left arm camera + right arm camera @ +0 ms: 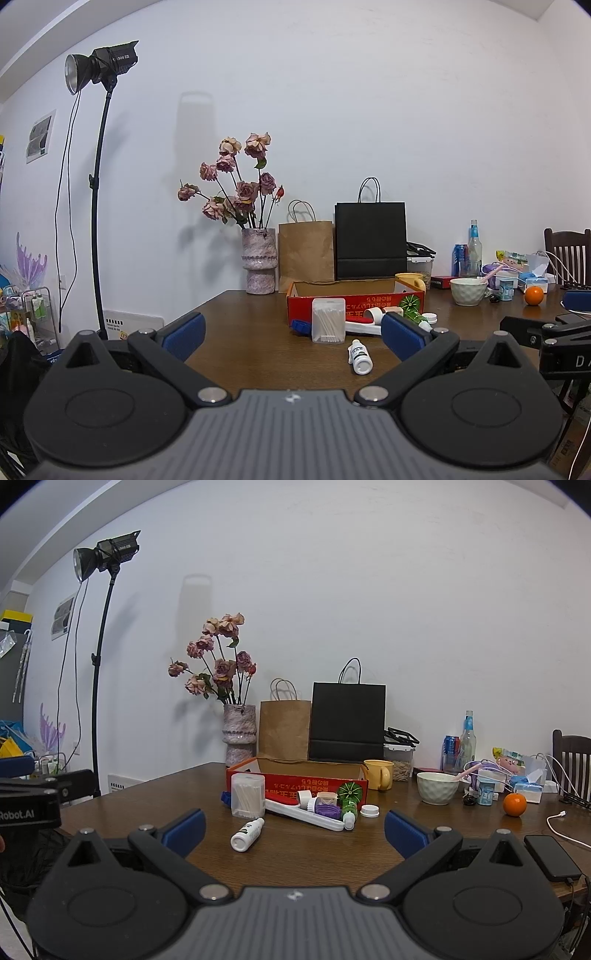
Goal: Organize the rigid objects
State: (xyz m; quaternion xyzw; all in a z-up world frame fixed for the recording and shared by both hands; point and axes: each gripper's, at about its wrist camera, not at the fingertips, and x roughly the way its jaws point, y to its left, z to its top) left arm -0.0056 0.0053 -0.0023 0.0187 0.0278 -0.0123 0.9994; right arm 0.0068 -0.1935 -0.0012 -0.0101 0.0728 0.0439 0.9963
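A red cardboard box (314,784) lies open on the brown table (295,853). In front of it stand a clear tub of cotton swabs (247,795), a small white dropper bottle (246,835) on its side, a long white tool (306,816), a purple lid (327,808), a green bottle (349,800) and a white cap (369,811). The same box (354,301), swab tub (328,320) and dropper bottle (360,357) appear in the left wrist view. My left gripper (293,334) and right gripper (295,829) both hang open and hold nothing, short of the pile.
Behind the box stand a vase of dried roses (239,734), a brown bag (284,729), a black bag (347,722) and a yellow mug (378,774). To the right are a white bowl (437,788), an orange (514,804), a phone (552,857) with cable and a chair (572,760).
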